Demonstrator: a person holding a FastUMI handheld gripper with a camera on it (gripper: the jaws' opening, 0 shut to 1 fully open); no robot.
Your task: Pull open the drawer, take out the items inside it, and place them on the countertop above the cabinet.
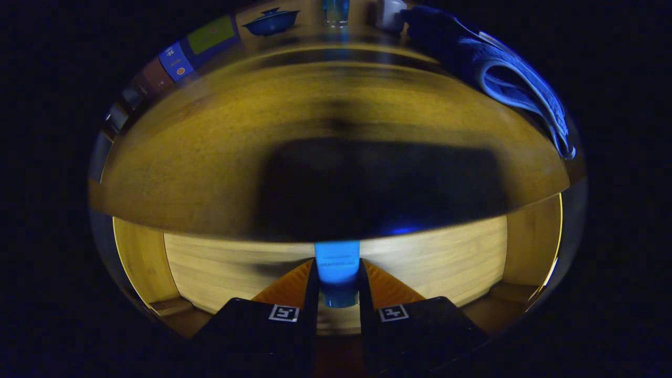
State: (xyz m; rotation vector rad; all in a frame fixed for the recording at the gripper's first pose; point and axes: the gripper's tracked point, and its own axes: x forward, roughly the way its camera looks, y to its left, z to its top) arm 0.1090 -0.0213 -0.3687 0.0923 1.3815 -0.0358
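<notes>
Gripper [337, 286]: fingers clamp a blue tube [336, 268] inside the drawer [220, 268].
Tube top: hidden behind countertop [210, 152] edge.

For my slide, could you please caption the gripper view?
Fingers shut on a blue tube inside the open wooden drawer, beneath the countertop.

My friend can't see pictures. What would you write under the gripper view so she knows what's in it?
The hand-held gripper pinches a small blue tube between both fingers, inside the open wooden drawer. Above it, the cabinet's countertop holds a blue lidded bowl and a folded blue towel.
</notes>
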